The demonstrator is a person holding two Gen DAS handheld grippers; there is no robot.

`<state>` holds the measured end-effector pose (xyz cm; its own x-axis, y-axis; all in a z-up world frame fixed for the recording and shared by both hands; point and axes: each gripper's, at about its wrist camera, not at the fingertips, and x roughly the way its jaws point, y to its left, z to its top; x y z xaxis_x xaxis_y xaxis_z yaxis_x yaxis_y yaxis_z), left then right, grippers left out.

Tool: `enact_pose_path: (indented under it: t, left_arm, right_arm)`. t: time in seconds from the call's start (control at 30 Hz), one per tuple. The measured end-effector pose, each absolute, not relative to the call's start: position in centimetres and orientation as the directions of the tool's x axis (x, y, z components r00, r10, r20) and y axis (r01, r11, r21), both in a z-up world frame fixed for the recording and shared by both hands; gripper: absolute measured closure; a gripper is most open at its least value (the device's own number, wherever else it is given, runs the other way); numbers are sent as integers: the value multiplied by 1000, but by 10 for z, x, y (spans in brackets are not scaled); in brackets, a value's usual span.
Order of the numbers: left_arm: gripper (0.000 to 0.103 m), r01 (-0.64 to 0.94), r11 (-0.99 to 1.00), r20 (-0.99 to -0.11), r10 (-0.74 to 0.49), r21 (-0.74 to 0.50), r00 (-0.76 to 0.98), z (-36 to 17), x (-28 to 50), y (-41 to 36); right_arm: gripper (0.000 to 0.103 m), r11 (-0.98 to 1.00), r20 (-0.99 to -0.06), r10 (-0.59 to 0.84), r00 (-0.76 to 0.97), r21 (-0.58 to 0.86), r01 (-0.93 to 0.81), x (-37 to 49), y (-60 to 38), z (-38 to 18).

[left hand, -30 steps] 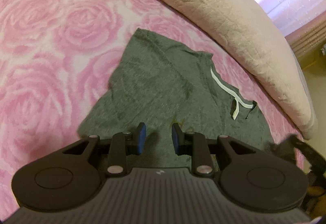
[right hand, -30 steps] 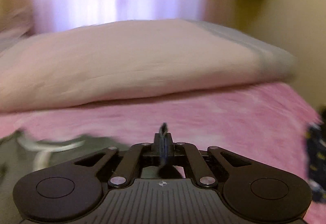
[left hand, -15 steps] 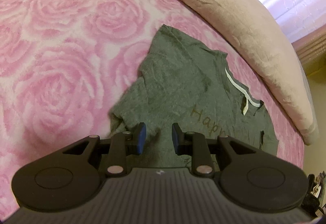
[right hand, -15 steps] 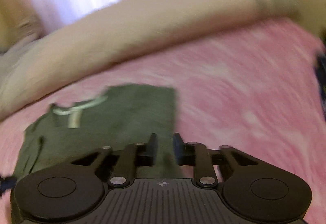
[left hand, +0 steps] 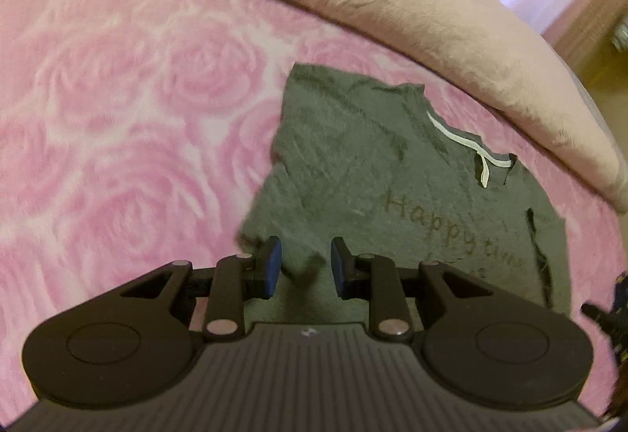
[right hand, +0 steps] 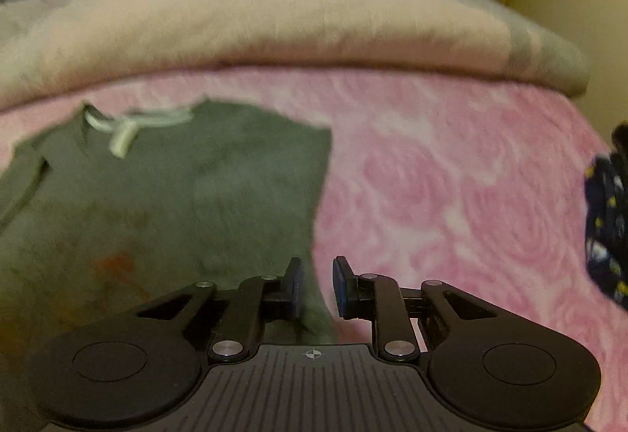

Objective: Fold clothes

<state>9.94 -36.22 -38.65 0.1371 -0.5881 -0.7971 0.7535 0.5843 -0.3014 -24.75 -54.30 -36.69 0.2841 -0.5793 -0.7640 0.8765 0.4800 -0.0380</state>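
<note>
Grey cotton T-shirt [left hand: 376,172] flat on pink rose-patterned bedspread [left hand: 117,118]; left gripper [left hand: 302,267] narrowly parted, empty; right gripper [right hand: 316,284] narrowly parted at shirt edge, empty

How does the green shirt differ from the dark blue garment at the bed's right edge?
The green shirt is plain olive with faint lettering and a white neck tape; the dark blue garment carries small yellow and white prints. The shirt lies spread flat, partly folded, mid-bed; the blue garment sits bunched at the edge, mostly out of frame. Both rest on the pink rose blanket.
</note>
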Motion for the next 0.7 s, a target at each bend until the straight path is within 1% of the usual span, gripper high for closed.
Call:
enact_pose_path:
  t: [0.1,0.2,0.27,0.37,0.5,0.7]
  left_arm:
    - [82,833,513,-784,-595,-205,174,-397,95,-365]
    - [82,904,416,-800,-574,-100,176,-403,81,-355]
    - [82,924,372,-816,-560,-92,144,-402,73,-338]
    - [82,920,374,-850,-516,-116,103,-403,60,-301]
    - [81,911,399,-876,-470,-104,106,-396,37,-245]
    - [78,897,439,-911,-388,-48,141,-390,13,-159]
  right_arm:
    - [82,509,-791,-537,294,-25,860,-237,-541,-381]
    - [82,493,-820,-520,240,-58,868,-242,-524,-395]
    - [82,467,-834,-511,208,-66,882,-253,-505,-396]
    - [82,431,-858,-485,170,-65,900,-275,-467,-391]
    - [82,405,-898,-426,109,-82,911,-303,-410,-383]
    - [82,385,-948,-304,96,-30,922,-355,-348,-376]
